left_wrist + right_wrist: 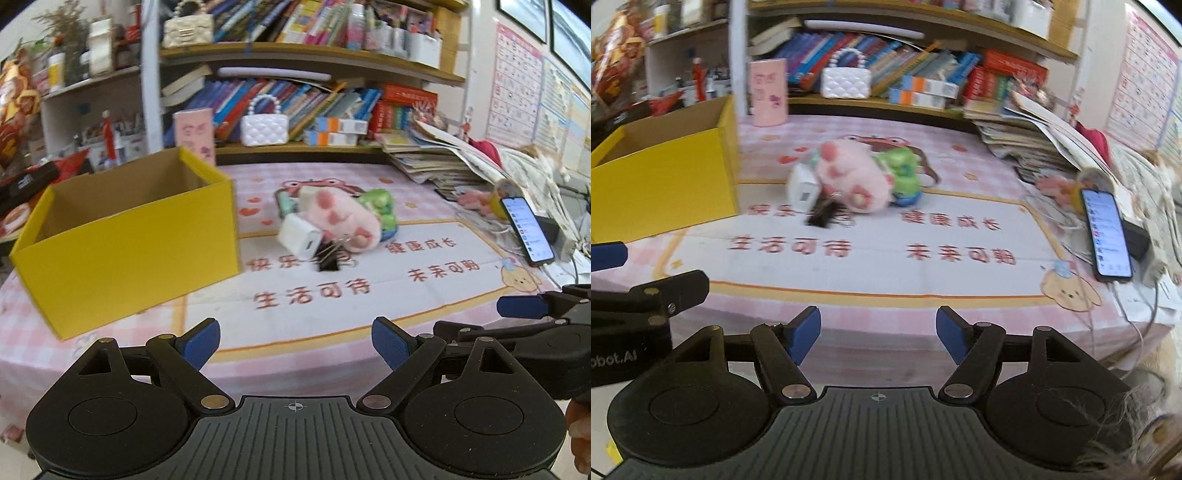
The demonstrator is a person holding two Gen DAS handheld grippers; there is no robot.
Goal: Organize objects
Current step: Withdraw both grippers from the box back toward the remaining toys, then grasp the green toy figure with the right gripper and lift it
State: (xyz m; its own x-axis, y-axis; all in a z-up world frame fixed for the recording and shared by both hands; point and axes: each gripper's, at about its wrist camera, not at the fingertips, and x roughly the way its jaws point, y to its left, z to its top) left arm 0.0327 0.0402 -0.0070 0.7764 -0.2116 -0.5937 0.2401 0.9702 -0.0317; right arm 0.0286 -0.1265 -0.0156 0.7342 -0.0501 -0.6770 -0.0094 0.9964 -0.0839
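One yellow cardboard box (125,236) stands open-topped on the desk (369,317) at about ten o'clock in the left wrist view, showing nothing inside. To its right, near the middle at twelve o'clock, lies a single heap of small things touching one another: one white charger block (299,236), one black binder clip (328,262) just below it, one pink plush paw (343,221) and one green toy (380,206) behind the plush. At three o'clock one lit phone (526,230) leans on the stacked papers (443,162). On the shelf behind stands one white quilted handbag (264,127), with one pink carton (194,134) to its left.

The left gripper (295,347) has its jaws spread wide, released, with only the pink checked cloth (44,362) between them. The right gripper (878,334) also has its jaws parted, somewhat narrower, and grasps nothing.

Both grippers hang over the near edge of the desk, well apart from the heap, tilted downward. They sit side by side: the right gripper's blue pad (521,306) shows at four o'clock in the left view.
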